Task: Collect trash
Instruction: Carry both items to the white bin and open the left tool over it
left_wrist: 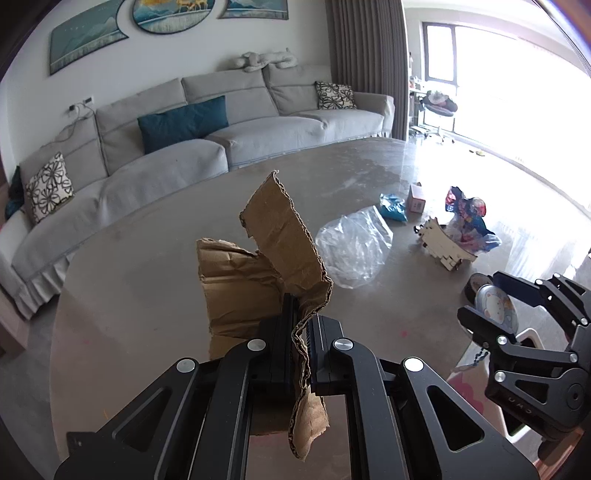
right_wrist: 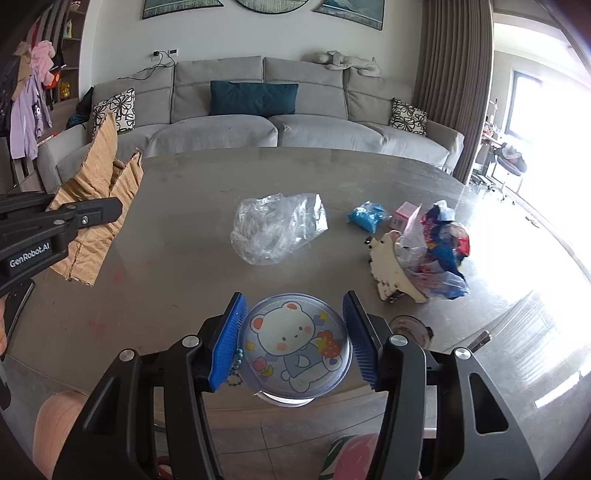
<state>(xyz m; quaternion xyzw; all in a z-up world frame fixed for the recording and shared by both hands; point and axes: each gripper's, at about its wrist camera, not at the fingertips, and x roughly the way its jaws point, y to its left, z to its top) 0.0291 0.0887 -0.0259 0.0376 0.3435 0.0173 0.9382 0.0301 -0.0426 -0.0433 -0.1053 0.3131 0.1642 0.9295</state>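
Above the bench [right_wrist: 184,258], the left gripper [left_wrist: 300,328] has its jaws clenched on torn cardboard [left_wrist: 258,254]. Right of the cardboard, the right gripper [right_wrist: 293,339] has its jaws grasping a round bear-printed case [right_wrist: 293,343].

A long grey sofa [right_wrist: 295,125] runs along the white wall behind the round grey table [right_wrist: 184,266]. A teal cushion [right_wrist: 253,98] leans against its middle back, with a flower-patterned cushion [right_wrist: 113,110] toward one end and another [right_wrist: 409,117] toward the other. A pale stuffed toy [right_wrist: 345,61] lies on top of the backrest. Framed pictures [left_wrist: 173,16] hang above. A brown-grey curtain [right_wrist: 452,85] hangs beside the bright window [left_wrist: 509,74]. Clothes [right_wrist: 27,107] hang at the far left.
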